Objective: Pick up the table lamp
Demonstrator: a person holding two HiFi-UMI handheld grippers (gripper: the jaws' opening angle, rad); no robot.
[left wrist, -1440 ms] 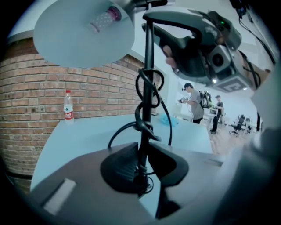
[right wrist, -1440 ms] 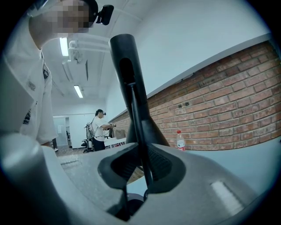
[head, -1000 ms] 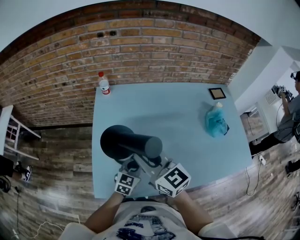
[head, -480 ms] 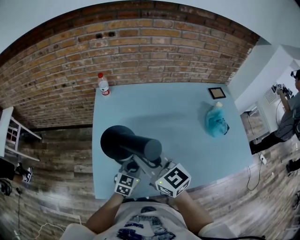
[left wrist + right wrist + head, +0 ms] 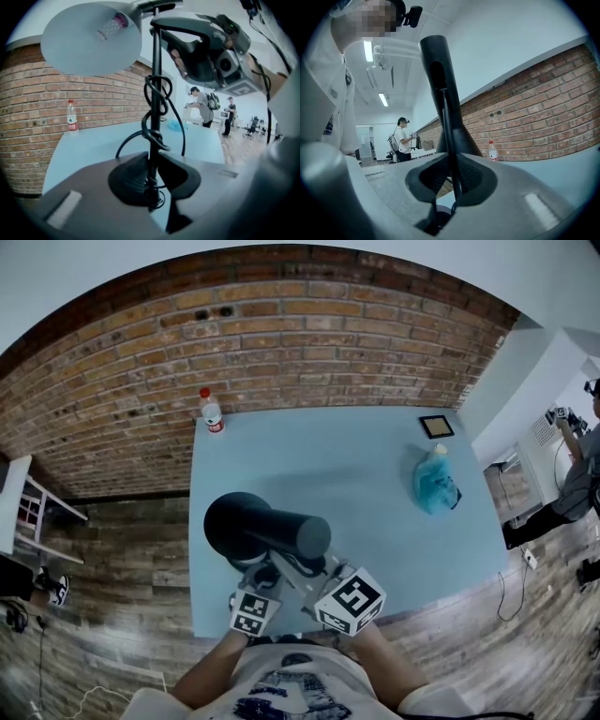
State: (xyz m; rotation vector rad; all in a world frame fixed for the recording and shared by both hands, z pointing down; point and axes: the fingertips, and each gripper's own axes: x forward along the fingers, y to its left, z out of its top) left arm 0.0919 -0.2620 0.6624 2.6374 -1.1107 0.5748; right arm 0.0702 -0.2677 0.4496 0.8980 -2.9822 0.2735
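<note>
A red brick wall (image 5: 281, 343) stands behind a light blue surface (image 5: 375, 521). The table lamp (image 5: 253, 526) is at the near edge of the surface, at about 7 o'clock, right in front of the person. Its thin black pole stands straight up, with a cord wound around it. Seen from above, the black shade lies sideways: its wide mouth points to 9 o'clock and its thin end to 3 o'clock.

The left tongs (image 5: 153, 177) are squeezed narrow on the pole. The right tongs (image 5: 451, 180) pinch the same pole from the other side.

A bottle (image 5: 212, 411) stands at the 11 o'clock corner. A blue bag (image 5: 434, 484) lies at 3 o'clock, and a small dark frame (image 5: 434, 427) at 2 o'clock.
</note>
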